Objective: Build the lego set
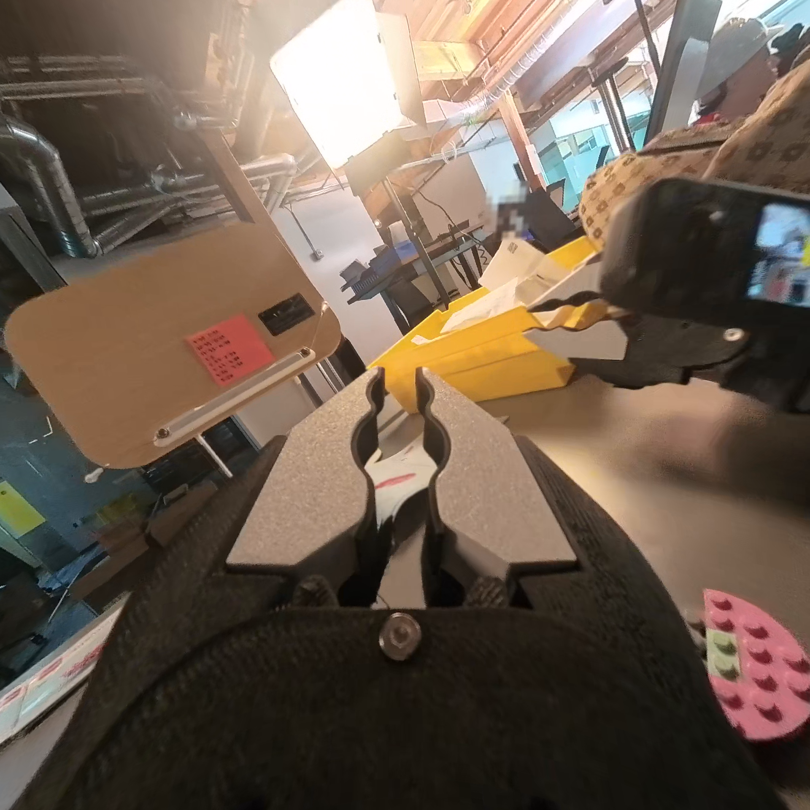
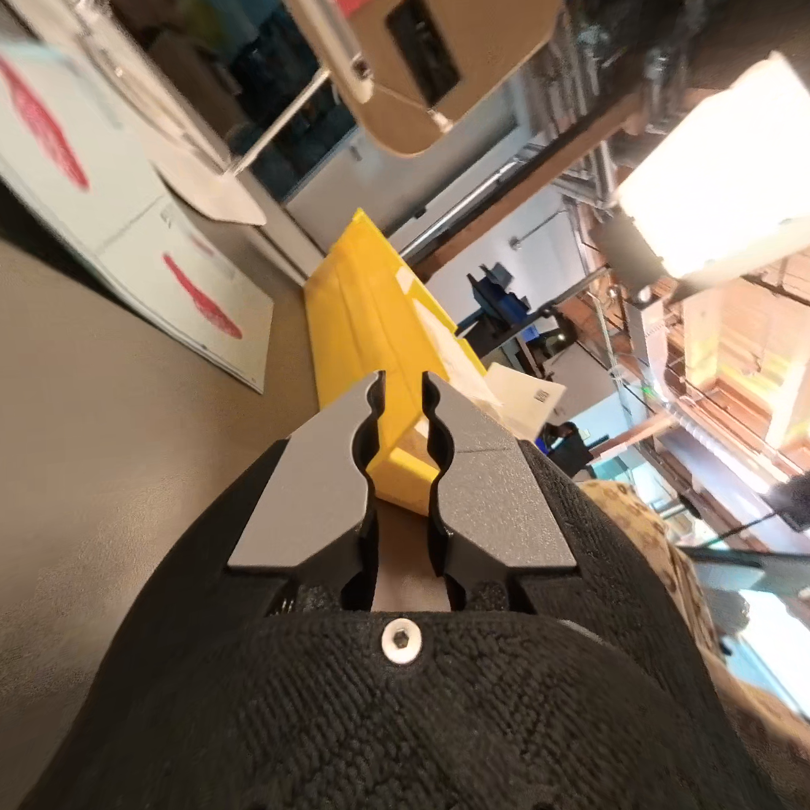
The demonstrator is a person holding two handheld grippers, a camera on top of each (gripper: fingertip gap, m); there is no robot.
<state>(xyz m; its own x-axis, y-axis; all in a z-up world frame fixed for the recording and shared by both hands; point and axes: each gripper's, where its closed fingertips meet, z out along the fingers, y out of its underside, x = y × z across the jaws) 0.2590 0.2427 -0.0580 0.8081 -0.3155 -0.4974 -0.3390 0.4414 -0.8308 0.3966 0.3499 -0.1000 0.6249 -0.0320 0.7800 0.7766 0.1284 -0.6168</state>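
Note:
My left gripper (image 1: 399,372) is open, its tips a small gap apart with nothing between them. A white sheet with a red mark (image 1: 401,482) shows through the gap lower down, and I cannot tell whether it touches the pads. My right gripper (image 2: 403,377) is open too; only the yellow bin (image 2: 364,333) shows through its gap. In the left wrist view the right gripper (image 1: 532,320) hangs at the near rim of that yellow bin (image 1: 473,355), with its fingers slightly apart. White paper pieces (image 1: 504,289) lie in the bin.
The bin stands on a tan table (image 1: 613,438). A pink round studded plate (image 1: 754,666) with a small green brick (image 1: 721,653) lies at the near right. White booklets with red pictures (image 2: 184,280) lie to the left. A tan board with a pink note (image 1: 175,333) hangs at the left. Across from one pair of fingers to the other is roughly 20 cm.

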